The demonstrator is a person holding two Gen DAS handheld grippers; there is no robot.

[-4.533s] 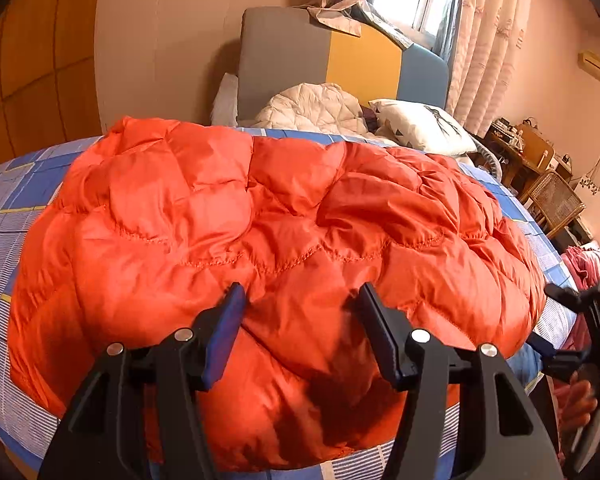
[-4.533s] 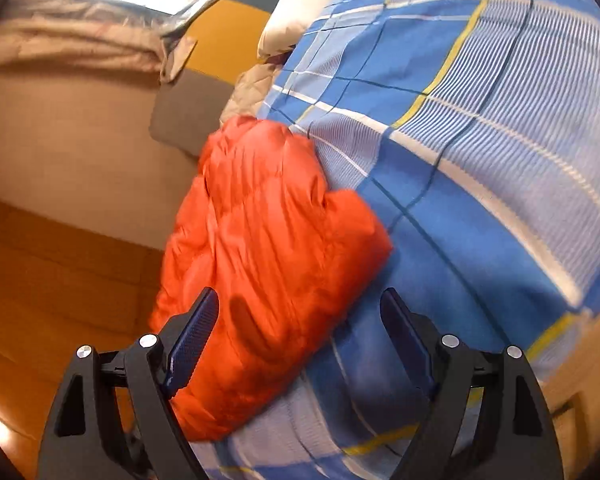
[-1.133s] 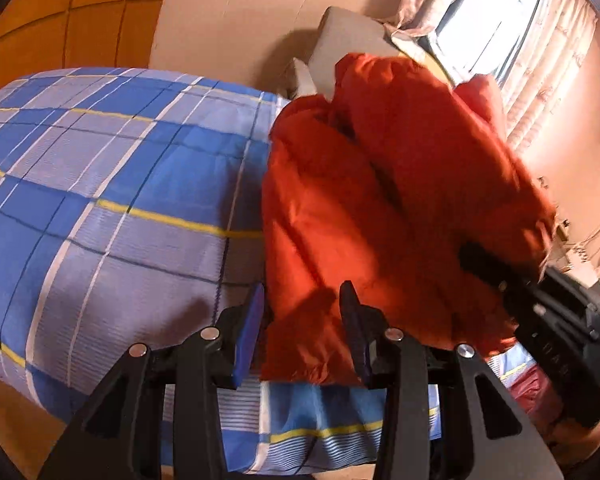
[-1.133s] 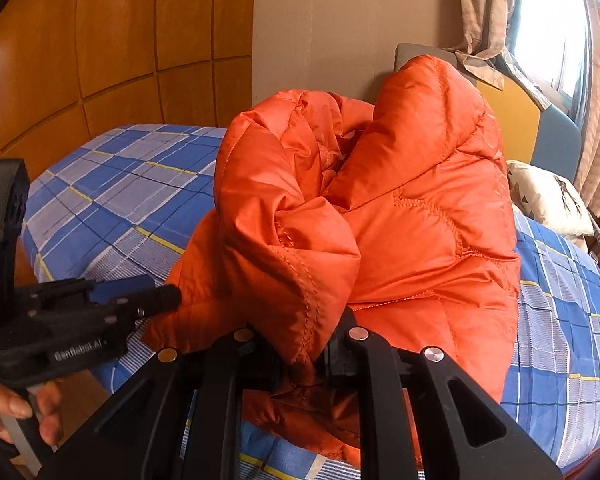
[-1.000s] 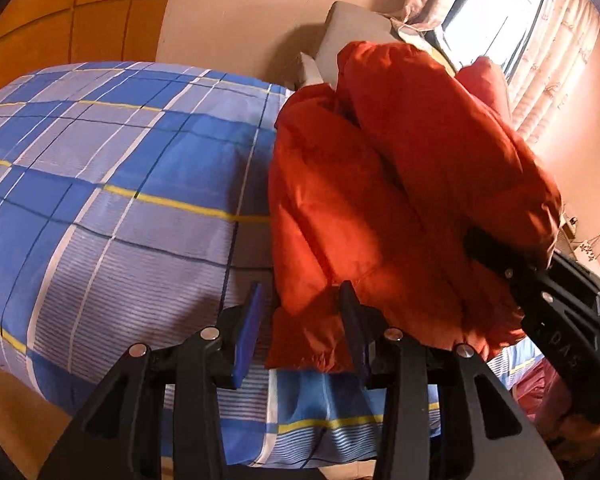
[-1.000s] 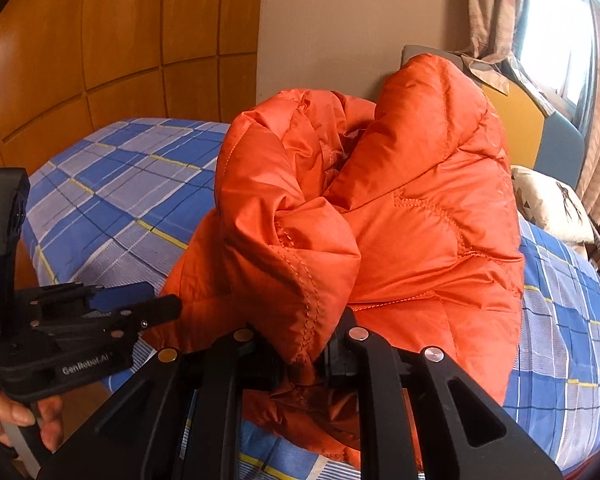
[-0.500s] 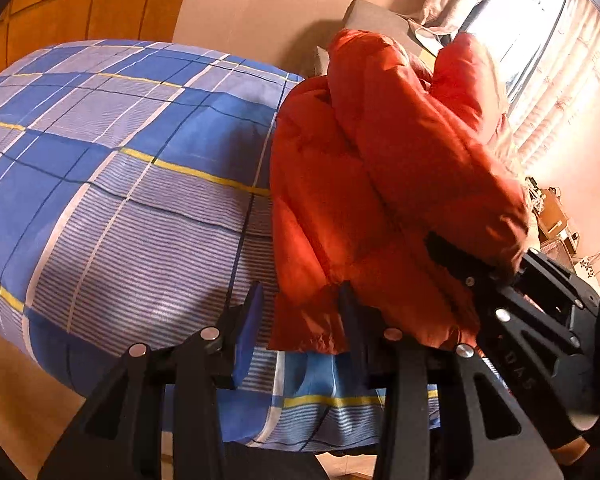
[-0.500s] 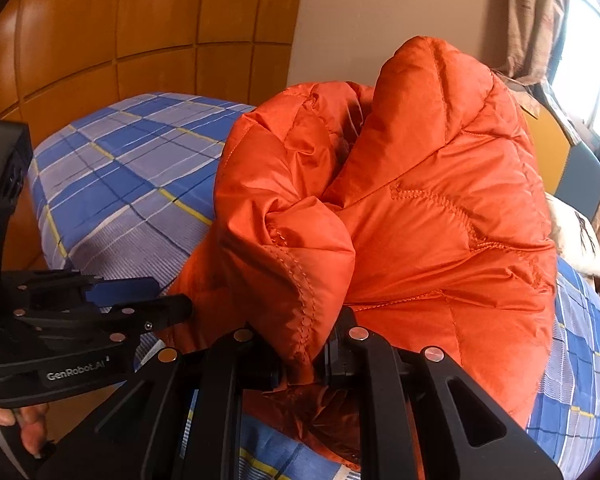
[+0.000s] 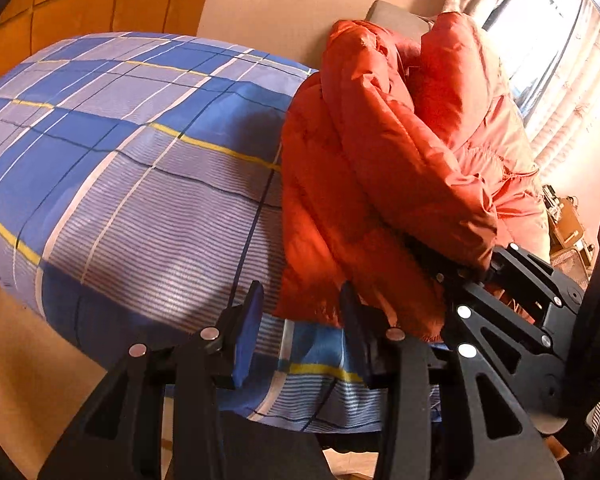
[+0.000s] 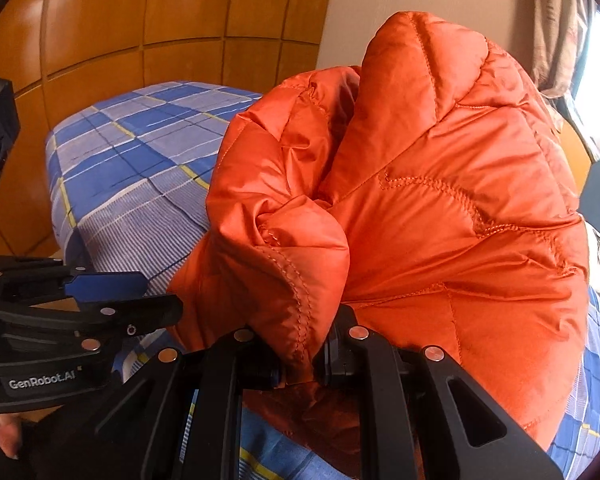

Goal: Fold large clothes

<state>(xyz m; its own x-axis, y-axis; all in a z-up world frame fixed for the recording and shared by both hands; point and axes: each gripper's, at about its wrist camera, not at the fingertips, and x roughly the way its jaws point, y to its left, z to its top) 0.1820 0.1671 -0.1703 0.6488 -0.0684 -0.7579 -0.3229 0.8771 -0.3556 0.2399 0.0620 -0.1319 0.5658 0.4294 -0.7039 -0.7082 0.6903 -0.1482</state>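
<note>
The orange jacket [image 10: 440, 200] sits bunched on the bed [image 9: 120, 160], at the near edge, its far side lifted over toward the wall. This looks like the middle of a fold: one half is being carried across the other.

The right claw [image 10: 300, 364] is clenched on a stitched edge of the jacket, which bulges up out of it toward 12 o'clock. The left claw [image 9: 296, 332] is released, part open, with the jacket's lower hem at about 1 o'clock from its tips and only bedsheet between the fingers; nothing is pinched.

Next, I would guess, the left claw must close on that hem corner to pin or lift it, while the right lays its edge down flat. The padding is slippery and puffy, so a shallow bite could slide off.

Hard to make out: which part the right claw has, sleeve or hem, and how the layers lie underneath. A fingertip [image 10: 6, 440] shows at 8 o'clock in the right view.
</note>
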